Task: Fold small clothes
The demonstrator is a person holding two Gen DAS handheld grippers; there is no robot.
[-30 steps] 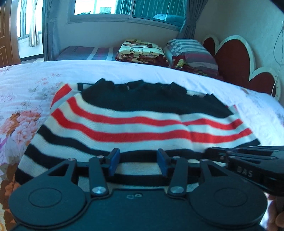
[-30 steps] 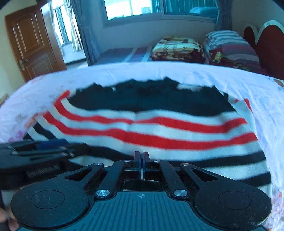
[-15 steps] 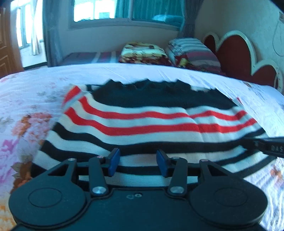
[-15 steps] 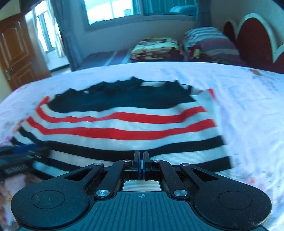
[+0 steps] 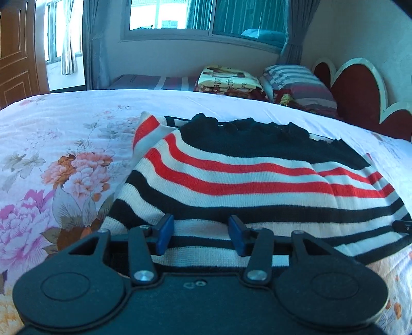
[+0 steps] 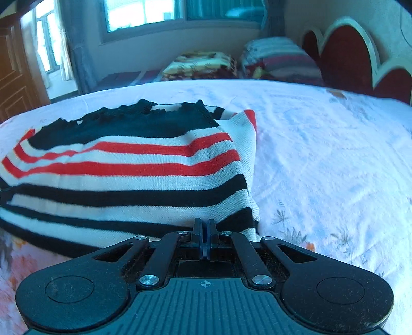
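Lying flat on the floral bedspread, the striped sweater runs crosswise ahead of both tongs; left tongs hang released over its near hem; right tongs, clenched with nothing visibly pinched, sit at its right-hand hem corner, equally near.

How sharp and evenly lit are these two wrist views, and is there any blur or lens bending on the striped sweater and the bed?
Left wrist view: the striped sweater and floral bedsheet are sharp, the window is bright, and the bed edge bows from fisheye distortion. Right wrist view: softer, with motion smear along the bedsheet's lower left corner, and a bluish cast over the white bedding.
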